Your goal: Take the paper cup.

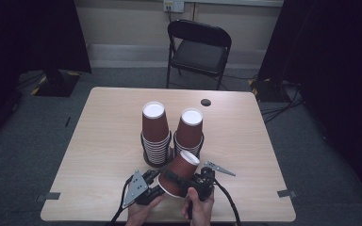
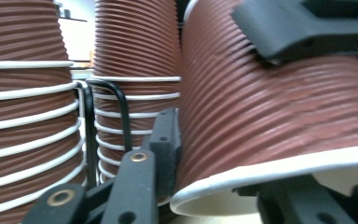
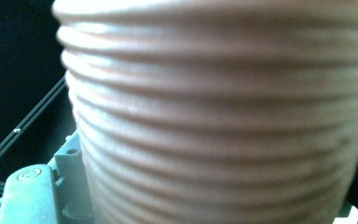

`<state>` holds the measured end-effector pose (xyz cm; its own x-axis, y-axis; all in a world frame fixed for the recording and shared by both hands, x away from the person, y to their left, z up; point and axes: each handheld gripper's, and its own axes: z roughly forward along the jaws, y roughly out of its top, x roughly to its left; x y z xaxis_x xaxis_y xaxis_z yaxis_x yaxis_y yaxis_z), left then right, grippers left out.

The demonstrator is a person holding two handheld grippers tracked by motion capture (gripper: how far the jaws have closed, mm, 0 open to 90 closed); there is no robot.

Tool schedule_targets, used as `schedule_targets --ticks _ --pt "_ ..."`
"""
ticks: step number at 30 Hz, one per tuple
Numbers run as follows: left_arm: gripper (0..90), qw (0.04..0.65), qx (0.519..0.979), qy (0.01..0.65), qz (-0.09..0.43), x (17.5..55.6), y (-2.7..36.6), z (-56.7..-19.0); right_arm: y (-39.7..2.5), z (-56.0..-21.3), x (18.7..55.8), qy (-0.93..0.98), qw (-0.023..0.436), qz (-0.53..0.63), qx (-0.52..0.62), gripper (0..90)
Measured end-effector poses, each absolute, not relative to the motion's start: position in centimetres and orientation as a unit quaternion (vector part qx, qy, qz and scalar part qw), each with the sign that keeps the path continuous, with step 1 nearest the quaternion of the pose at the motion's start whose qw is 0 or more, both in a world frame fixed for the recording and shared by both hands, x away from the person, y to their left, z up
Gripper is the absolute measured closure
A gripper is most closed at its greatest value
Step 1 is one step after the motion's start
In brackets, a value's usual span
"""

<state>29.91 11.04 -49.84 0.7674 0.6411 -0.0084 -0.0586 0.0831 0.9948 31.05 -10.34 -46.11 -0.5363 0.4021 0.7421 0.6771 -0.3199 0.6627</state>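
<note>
High view: a ribbed cup held sideways between two grippers

High view is showing a brown ribbed paper cup lying tilted at about 6 o'clock on the table, its white base pointing toward 1 o'clock. The right gripper is clamping across its body; in the right gripper view the blurred ribbed wall is sitting very close to the lens. The left gripper is sitting at the cup's white rim, one jaw appearing to reach inside the mouth, though how far the jaws are standing apart I cannot tell. Just beyond, toward 12 o'clock, two upside-down stacks are standing side by side: the left stack and the right stack. A black folding chair is standing past the far edge on grey carpet.
</note>
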Motion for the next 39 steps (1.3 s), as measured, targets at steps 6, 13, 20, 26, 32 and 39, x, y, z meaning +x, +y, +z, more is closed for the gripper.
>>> schedule_targets --ticks 6,13,20,26,32,39 --pt "81.0 0.700 0.622 0.233 0.263 29.8 11.5 -49.7 -9.9 -46.2 31.3 -0.583 0.129 -0.653 -0.466 14.1" --pt "84.0 0.704 0.620 0.227 0.260 29.6 11.7 -49.6 -9.7 -45.6 31.2 -0.587 0.109 -0.661 -0.455 12.6" --pt "84.7 0.711 0.620 0.229 0.241 29.6 11.7 -49.7 -9.8 -45.2 31.3 -0.588 0.092 -0.664 -0.453 12.6" --pt "84.9 0.707 0.632 0.224 0.223 29.5 11.6 -49.7 -10.7 -44.7 31.6 -0.581 0.070 -0.670 -0.456 13.4" --pt "85.3 0.701 0.648 0.222 0.201 29.4 11.8 -49.5 -11.9 -44.4 31.6 -0.574 0.051 -0.680 -0.453 13.6" --pt "85.5 0.686 0.665 0.226 0.190 29.4 12.1 -49.2 -12.4 -44.0 31.8 -0.581 0.023 -0.681 -0.445 13.4"
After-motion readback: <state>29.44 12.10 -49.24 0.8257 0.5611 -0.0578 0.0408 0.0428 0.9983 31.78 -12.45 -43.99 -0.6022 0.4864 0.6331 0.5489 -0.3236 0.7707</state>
